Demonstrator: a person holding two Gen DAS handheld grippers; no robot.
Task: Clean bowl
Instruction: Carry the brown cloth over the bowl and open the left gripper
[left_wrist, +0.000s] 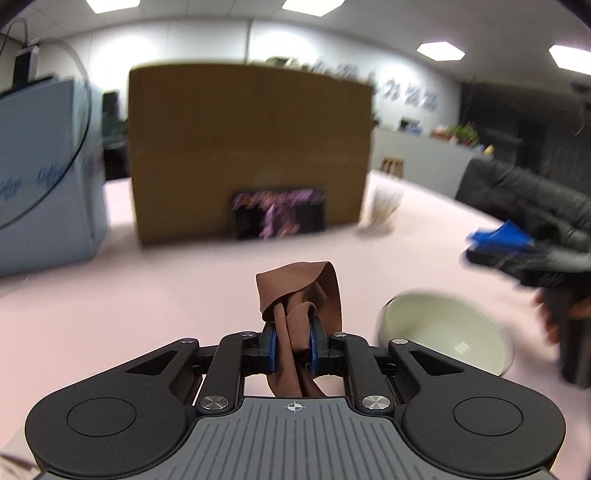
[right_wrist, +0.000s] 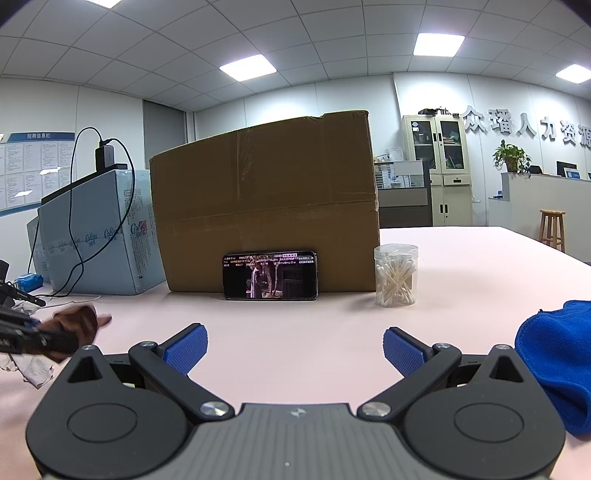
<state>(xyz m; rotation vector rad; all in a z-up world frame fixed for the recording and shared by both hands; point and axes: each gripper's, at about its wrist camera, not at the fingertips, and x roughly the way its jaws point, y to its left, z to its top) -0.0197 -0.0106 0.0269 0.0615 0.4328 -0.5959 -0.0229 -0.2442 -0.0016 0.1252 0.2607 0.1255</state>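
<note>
Bowl (left_wrist: 445, 328) cleaning looks barely started, honestly. From the left wrist view, the left gripper (left_wrist: 292, 341) is seen clamped tight on a bunched brown cloth (left_wrist: 301, 295), which is pinched between the blue pads and sticks up above them. The bowl itself is sat on the pink table (left_wrist: 147, 295), just off to the right of that gripper, cream inside and empty as far as can be told through the blur. No contact between cloth and bowl is seen yet, so the wiping is judged still to be done. The right gripper (left_wrist: 498, 240) is caught at the far right edge, above the bowl.

From the right wrist view, the right gripper (right_wrist: 294, 349) is shown wide open with nothing held. A blue towel (right_wrist: 554, 365) is lying untouched beside it. The bowl isn't visible here.
</note>
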